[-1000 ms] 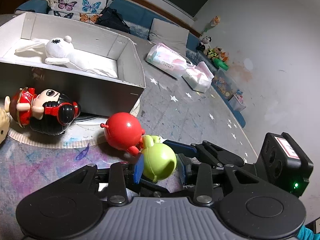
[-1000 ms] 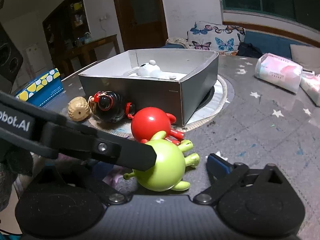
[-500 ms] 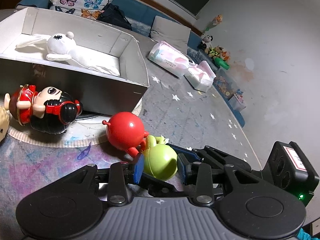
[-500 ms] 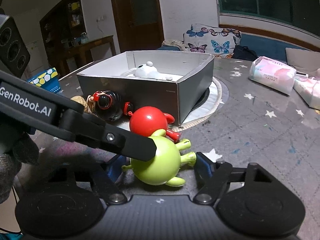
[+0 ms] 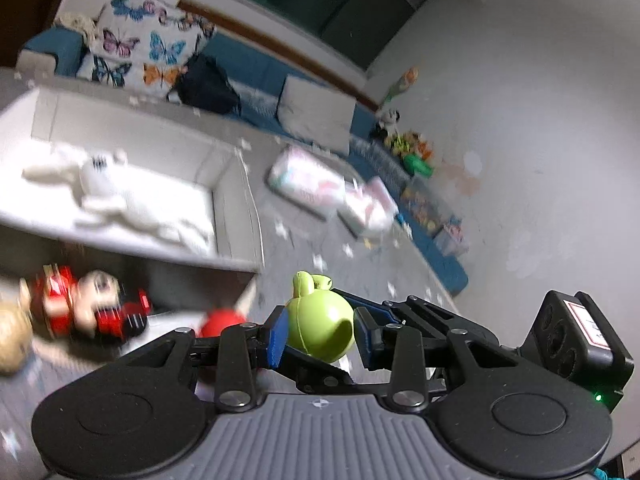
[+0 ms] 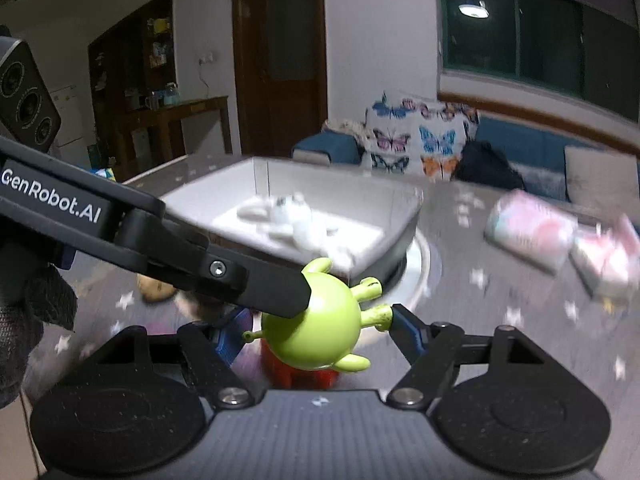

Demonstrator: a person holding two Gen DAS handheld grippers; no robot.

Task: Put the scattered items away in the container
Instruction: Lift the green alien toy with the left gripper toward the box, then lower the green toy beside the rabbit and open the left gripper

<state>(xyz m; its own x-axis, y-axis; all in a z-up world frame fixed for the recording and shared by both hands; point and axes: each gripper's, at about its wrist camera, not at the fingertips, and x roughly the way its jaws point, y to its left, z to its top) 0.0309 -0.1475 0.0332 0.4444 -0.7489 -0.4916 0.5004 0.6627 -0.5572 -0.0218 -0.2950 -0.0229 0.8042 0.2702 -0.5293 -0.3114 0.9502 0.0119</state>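
Both left tongs (image 5: 318, 330) pads clamp the green toy (image 5: 322, 330) (right tongs (image 6: 316, 326) spread wide).

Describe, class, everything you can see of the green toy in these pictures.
The green toy is a glossy, plastic-looking lime ball with small stubby limbs and stalks sticking out. The left tool is shut on it, blue pads pressing its two sides, stalks pointing up and away. It hangs lifted above the star-patterned table, near the corner of the white box. In the right wrist view it sits between the open right tool fingers, just above the red toy.
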